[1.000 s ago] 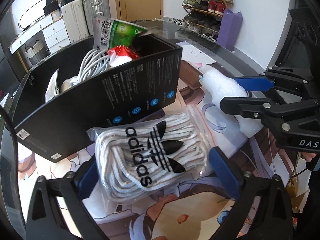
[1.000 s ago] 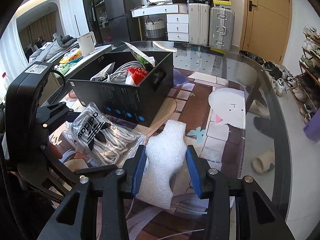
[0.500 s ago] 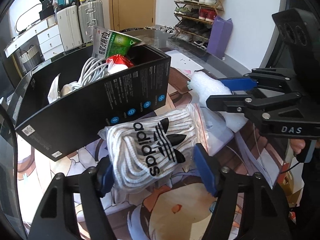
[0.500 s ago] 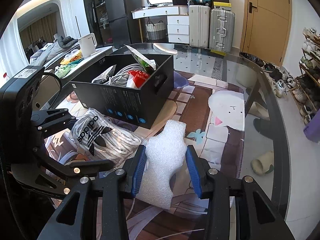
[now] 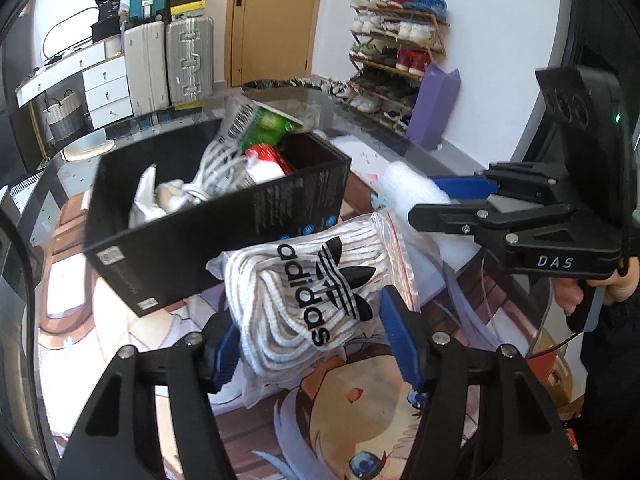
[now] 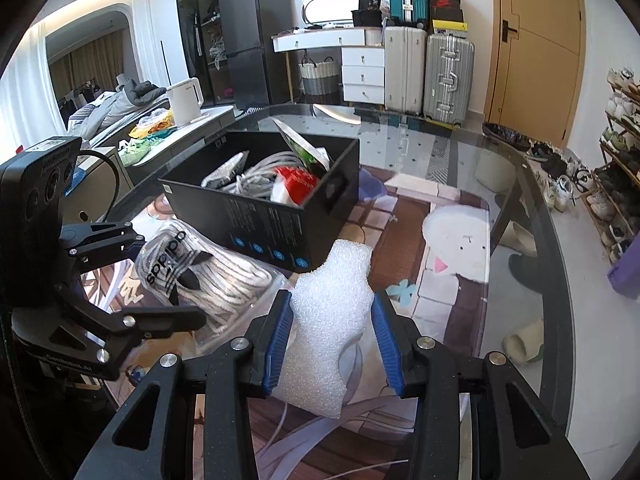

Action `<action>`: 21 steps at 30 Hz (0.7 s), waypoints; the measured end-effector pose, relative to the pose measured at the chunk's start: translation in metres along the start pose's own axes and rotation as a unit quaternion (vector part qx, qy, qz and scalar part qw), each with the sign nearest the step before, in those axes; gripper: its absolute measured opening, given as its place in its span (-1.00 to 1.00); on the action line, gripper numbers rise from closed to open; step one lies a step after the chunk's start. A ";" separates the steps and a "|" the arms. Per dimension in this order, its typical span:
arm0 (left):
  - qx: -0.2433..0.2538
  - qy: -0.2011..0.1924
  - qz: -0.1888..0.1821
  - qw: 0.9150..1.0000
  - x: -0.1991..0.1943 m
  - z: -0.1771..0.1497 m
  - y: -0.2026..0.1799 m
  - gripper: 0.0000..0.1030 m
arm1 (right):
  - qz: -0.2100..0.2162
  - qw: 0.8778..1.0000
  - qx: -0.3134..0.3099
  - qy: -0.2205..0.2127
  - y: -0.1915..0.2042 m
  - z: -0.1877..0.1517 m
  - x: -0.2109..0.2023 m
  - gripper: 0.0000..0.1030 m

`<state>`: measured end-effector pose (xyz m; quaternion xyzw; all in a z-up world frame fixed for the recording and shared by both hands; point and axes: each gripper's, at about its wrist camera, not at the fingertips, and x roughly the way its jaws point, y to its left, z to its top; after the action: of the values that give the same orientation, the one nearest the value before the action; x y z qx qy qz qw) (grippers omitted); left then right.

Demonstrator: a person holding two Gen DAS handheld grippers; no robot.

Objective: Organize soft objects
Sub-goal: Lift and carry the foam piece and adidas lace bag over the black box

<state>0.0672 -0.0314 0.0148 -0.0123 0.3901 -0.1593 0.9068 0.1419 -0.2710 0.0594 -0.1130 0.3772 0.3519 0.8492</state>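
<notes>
My left gripper [image 5: 310, 334] is shut on a clear zip bag of white Adidas laces [image 5: 316, 288] and holds it lifted beside the black box [image 5: 224, 240]. The bag also shows in the right wrist view [image 6: 204, 276], with the left gripper [image 6: 160, 276] around it. My right gripper [image 6: 330, 336] is shut on a white foam piece [image 6: 328, 320], raised above the mat. The foam shows in the left wrist view [image 5: 412, 188] between the right gripper's fingers [image 5: 460, 186]. The black box [image 6: 276, 224] holds white cables, a red packet and a green packet.
The glass table [image 6: 532, 216] carries an anime-print mat [image 5: 360, 420]. Beyond it stand suitcases [image 6: 448, 76], a white drawer unit [image 6: 362, 76], a shoe rack [image 5: 396, 60], a purple bag [image 5: 434, 108] and a side counter with a kettle [image 6: 186, 100].
My left gripper closed on the lace bag and lifted it off the mat toward the box. My right gripper raised the foam piece slightly and stayed shut on it.
</notes>
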 end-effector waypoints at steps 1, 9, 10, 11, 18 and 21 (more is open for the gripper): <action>-0.003 -0.004 -0.001 1.000 -0.004 0.000 0.001 0.22 | -0.001 1.000 -0.002 -0.003 0.001 0.001 -0.002 -0.20; -0.022 -0.047 0.013 0.999 -0.037 0.005 0.019 0.22 | 0.005 0.999 -0.017 -0.042 0.017 0.013 -0.024 -0.20; -0.024 -0.052 0.017 0.998 -0.041 0.006 0.022 0.22 | 0.006 0.999 -0.020 -0.045 0.019 0.015 -0.025 -0.20; -0.026 -0.055 0.020 0.998 -0.043 0.008 0.024 0.22 | 0.007 0.999 -0.022 -0.047 0.021 0.017 -0.026 -0.20; -0.047 -0.084 0.046 0.994 -0.059 0.019 0.048 0.22 | 0.019 0.997 -0.059 -0.049 0.045 0.035 -0.021 -0.20; -0.055 -0.090 0.060 0.993 -0.059 0.024 0.059 0.22 | 0.025 0.996 -0.072 -0.047 0.052 0.042 -0.015 -0.20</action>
<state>0.0629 0.0401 0.0639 -0.0529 0.3151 -0.0812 0.9441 0.1225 -0.2215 0.1030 -0.1479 0.3130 0.4040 0.8467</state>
